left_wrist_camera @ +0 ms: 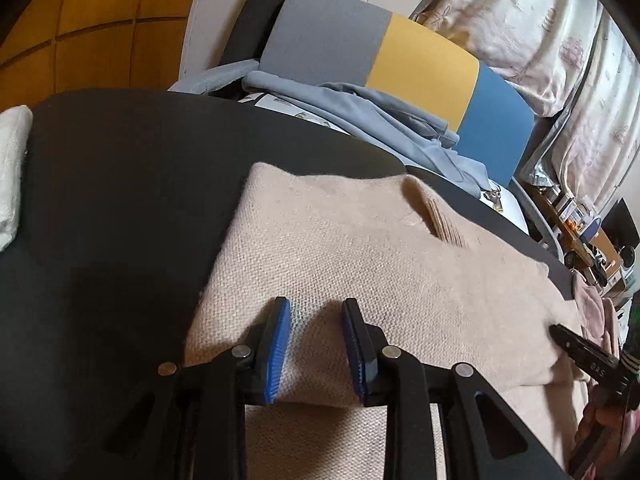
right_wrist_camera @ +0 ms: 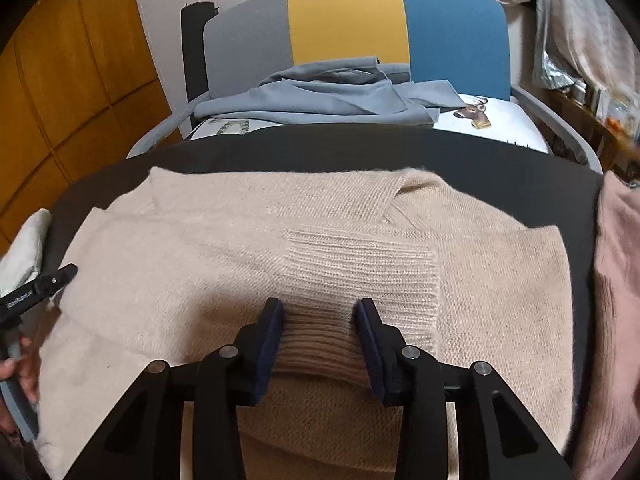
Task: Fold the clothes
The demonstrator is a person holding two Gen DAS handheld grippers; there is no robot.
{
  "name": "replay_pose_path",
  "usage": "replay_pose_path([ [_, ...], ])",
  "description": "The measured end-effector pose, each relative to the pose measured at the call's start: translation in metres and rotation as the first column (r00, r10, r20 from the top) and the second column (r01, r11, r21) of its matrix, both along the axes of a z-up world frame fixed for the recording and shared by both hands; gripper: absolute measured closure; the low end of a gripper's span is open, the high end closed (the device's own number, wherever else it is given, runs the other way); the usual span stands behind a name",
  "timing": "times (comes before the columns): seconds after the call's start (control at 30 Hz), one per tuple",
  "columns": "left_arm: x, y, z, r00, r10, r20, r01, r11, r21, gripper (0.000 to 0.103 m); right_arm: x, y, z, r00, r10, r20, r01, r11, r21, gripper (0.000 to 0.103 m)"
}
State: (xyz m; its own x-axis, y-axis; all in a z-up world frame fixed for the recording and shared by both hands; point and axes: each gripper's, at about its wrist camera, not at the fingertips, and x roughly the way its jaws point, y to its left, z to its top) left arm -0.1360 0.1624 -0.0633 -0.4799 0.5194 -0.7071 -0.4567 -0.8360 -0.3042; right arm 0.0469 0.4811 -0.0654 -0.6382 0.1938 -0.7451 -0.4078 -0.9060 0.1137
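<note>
Both tongs, left (left_wrist_camera: 316, 320) and right (right_wrist_camera: 319, 320), gape over the beige sweater (right_wrist_camera: 240, 240): sleeve folded in, folding seemingly unfinished.

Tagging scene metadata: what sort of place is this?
Probably a lived-in home room, not a lab: a beige sweater lies on a dark table, a chair is heaped with clothes, and patterned bedding hangs behind.

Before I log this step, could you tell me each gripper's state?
Left gripper: open, over the beige sweater.
Right gripper: open, over its ribbed cuff.
</note>
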Motion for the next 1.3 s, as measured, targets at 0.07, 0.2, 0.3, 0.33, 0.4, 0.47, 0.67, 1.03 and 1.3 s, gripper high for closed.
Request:
replay_pose_path([
  [0.07,-0.008,0.004,-0.001,1.000,0.010,0.000,-0.010,1.000,-0.001,0.076,-0.011,0.004,-0.001,1.000,0.007,0.004,-0.007,1.000,0.016,0.064],
  [0.2,-0.032,0.020,-0.002,1.000,0.014,0.000,-0.014,1.000,-0.023,0.076,-0.014,0.007,0.009,1.000,0.007,-0.010,-0.007,1.000,0.006,0.064],
  [0.3,-0.040,0.040,0.004,1.000,-0.002,-0.012,0.001,0.997,-0.083,0.076,-0.015,0.009,0.017,1.000,0.005,-0.022,-0.005,1.000,-0.005,0.061],
  [0.33,-0.030,0.037,0.009,1.000,-0.011,-0.030,0.009,0.997,-0.079,0.077,-0.016,0.010,0.020,1.000,0.005,-0.027,-0.005,1.000,-0.009,0.061],
  [0.4,-0.011,0.032,0.018,0.998,-0.034,-0.057,0.031,0.998,-0.058,0.077,-0.016,0.011,0.026,0.999,0.004,-0.035,-0.004,1.000,-0.017,0.061],
  [0.47,0.010,0.030,0.019,0.995,-0.079,-0.053,0.078,0.997,-0.008,0.077,-0.006,-0.001,0.026,1.000,0.020,-0.021,-0.020,1.000,0.001,0.061],
  [0.67,0.040,0.027,0.002,0.990,-0.139,-0.020,0.138,0.989,-0.046,0.077,0.020,-0.023,-0.002,0.998,0.026,0.056,-0.026,1.000,0.007,0.061],
  [1.03,0.029,0.024,0.014,0.990,-0.139,0.022,0.139,0.990,0.003,0.077,0.016,0.002,0.005,0.996,0.018,0.090,-0.020,1.000,0.023,0.058],
  [1.3,0.089,-0.017,0.006,0.971,-0.221,-0.088,0.214,0.973,-0.083,0.076,0.090,-0.039,-0.002,0.997,0.056,0.047,-0.057,0.998,0.012,0.054],
])
